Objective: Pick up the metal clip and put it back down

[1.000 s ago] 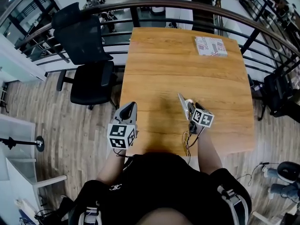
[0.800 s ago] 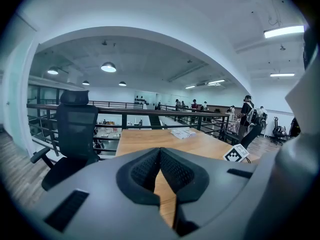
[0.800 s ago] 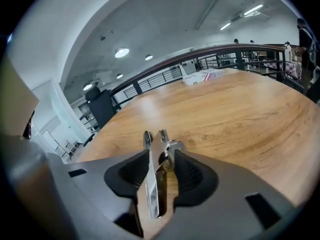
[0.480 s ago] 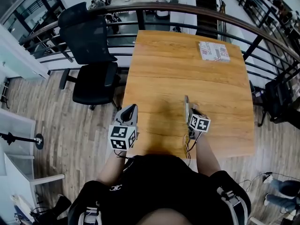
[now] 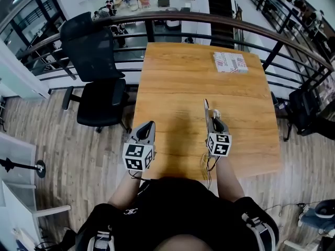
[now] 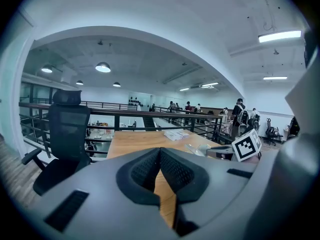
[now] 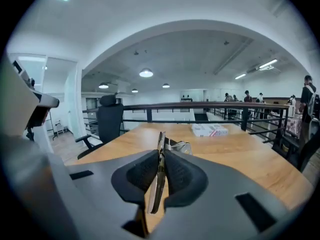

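The right gripper (image 7: 160, 176) is closing its jaws on the clip (image 7: 161, 141), and we see both pads already pressing its thin metal blade, which stands on edge between them. The left gripper (image 6: 160, 154) has its pads pressed together with nothing between them. It is held over the near left edge of the table (image 5: 178, 82), well apart from the right one. The clip is over the middle of the table, on the right side. From the head view we make out only a narrow sliver of it, poking forward past the jaws. Its lower end is hidden behind the pads in the right gripper view. We cannot tell whether it touches the wood or hangs clear. A wire loop of the clip shows just behind the right pad, partly cut off. The print on the box (image 5: 229, 61) at the far right corner is too small to read. The table is bare, light wood. A black chair (image 5: 94, 72) stands at its left, on a plank floor (image 5: 63, 135). A dark railing (image 5: 172, 19) curves behind it.
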A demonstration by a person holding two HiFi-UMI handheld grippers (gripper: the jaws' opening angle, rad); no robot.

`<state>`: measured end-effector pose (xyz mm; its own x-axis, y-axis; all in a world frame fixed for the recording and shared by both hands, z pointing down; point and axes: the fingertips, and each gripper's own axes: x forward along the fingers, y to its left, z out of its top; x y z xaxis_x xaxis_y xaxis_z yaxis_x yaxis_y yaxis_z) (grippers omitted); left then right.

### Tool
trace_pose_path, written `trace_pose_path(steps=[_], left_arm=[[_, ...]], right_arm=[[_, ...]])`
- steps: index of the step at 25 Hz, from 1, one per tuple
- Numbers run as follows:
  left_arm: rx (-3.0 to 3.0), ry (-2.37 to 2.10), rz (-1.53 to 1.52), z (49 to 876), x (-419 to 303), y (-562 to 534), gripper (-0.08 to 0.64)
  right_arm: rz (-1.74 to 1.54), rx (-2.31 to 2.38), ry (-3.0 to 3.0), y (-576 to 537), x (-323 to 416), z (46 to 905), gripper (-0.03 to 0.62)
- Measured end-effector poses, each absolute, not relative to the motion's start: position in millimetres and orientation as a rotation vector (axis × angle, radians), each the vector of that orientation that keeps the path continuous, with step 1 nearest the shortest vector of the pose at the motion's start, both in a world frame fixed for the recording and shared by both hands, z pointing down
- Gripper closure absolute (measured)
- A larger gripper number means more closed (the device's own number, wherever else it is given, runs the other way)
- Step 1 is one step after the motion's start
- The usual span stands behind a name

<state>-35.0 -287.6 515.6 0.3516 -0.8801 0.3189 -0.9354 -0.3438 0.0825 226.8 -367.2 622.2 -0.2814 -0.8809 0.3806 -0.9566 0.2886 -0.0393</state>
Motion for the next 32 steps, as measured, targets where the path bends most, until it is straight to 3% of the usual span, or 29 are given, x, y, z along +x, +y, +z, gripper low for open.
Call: trace_pose_path(steps=[14,25,32], left_arm=[[2.465,-1.536,0.288,503,-8,-293,0.543],[2.492,-1.508,0.289,501,-10,-296,0.543],[2.463,-1.546,0.286,502,-26,-294,0.543]], right_arm=[[-0.192,1.858,-2.502,-316,227,416,0.538],[-0.175,1.850,-2.520,-310,217,418,0.538],[0.203,1.863,-2.598,-342,217,472,0.540]])
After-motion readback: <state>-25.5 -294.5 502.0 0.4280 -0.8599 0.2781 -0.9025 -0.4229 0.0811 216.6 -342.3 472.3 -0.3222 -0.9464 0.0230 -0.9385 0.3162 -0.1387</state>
